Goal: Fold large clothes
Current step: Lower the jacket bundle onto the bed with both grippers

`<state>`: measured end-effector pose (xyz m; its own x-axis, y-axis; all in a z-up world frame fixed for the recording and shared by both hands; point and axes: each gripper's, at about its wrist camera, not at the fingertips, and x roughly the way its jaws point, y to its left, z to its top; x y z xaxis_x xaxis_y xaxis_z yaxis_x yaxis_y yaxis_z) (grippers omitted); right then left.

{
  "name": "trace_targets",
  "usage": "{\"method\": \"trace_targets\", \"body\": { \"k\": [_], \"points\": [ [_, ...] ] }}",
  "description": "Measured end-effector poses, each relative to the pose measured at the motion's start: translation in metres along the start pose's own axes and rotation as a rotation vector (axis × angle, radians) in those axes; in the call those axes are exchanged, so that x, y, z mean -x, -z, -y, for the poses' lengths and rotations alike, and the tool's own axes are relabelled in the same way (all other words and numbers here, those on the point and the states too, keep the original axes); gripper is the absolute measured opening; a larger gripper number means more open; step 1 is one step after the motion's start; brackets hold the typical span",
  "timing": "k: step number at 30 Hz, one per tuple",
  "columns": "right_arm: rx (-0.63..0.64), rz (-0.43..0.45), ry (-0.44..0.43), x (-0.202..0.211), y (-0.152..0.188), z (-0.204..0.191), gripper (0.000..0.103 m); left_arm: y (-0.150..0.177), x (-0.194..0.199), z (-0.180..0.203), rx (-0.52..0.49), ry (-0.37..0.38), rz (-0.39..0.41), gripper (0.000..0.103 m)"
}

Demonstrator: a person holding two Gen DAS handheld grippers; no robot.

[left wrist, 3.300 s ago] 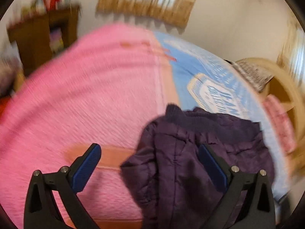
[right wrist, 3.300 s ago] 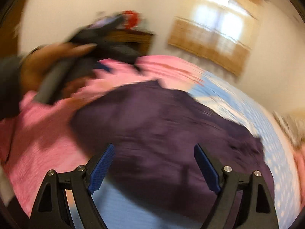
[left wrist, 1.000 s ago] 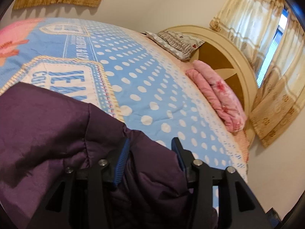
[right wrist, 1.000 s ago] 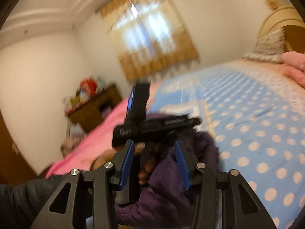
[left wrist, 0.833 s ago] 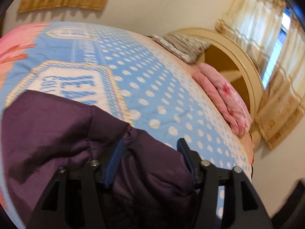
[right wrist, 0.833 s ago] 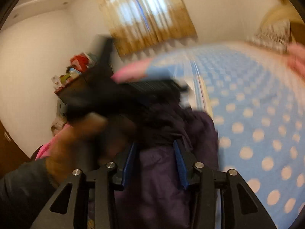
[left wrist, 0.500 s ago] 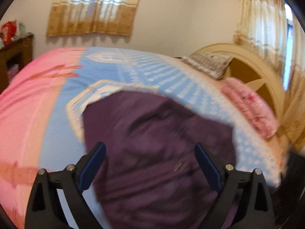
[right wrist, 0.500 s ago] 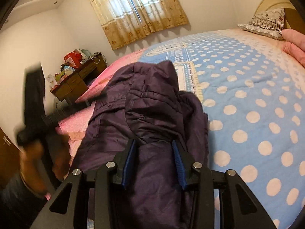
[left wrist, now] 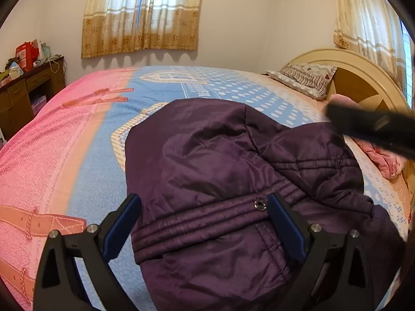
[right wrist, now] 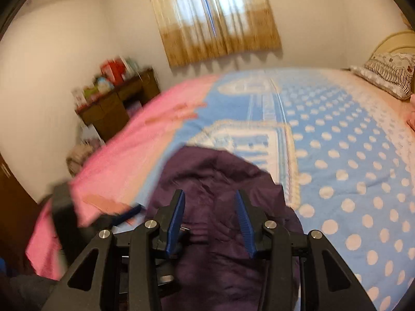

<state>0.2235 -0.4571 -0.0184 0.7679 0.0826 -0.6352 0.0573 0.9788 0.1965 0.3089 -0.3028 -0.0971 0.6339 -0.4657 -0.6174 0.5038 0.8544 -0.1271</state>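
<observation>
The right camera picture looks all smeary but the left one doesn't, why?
In the right wrist view the curtains, the desk and the purple jacket are smeared by motion blur, so that camera is probably moving. In the left wrist view the jacket and pillow look sharp; only a dark bar at the right edge is blurred. Both views bend the room round like a fishbowl.

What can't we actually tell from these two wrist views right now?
- Purple jacket: near end cut off by the bottom edge in the left wrist view, so the fold there is unknown.
- Right tongs: the right wrist view is motion-blurred; part-open, contact with the fabric unclear.
- Left tongs: open; whether the fingertips touch the cloth is unclear.
- Items on the desk: blurred, unidentifiable.
- Pink bundle: half hidden behind the dark blurred bar crossing it.
</observation>
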Motion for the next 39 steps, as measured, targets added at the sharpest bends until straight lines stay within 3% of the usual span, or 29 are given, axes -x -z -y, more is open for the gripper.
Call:
{"method": "trace_targets", "body": {
  "k": [2,7,17,39],
  "points": [
    [0.01,-0.039,0.053,-0.017,0.011,0.011,0.041,0.002,-0.001,-0.002,-0.003,0.009,-0.006,0.101],
    [0.008,-0.041,0.075,-0.04,0.045,0.032,0.041,0.005,-0.009,0.002,-0.01,0.016,-0.041,0.103],
    [-0.107,0.011,0.004,-0.057,0.066,0.06,0.041,0.013,-0.018,0.015,-0.062,-0.036,-0.051,0.103],
    [-0.125,-0.008,0.013,-0.072,0.065,0.063,0.04,0.016,-0.026,0.015,-0.023,-0.025,-0.048,0.103]
  ]
}}
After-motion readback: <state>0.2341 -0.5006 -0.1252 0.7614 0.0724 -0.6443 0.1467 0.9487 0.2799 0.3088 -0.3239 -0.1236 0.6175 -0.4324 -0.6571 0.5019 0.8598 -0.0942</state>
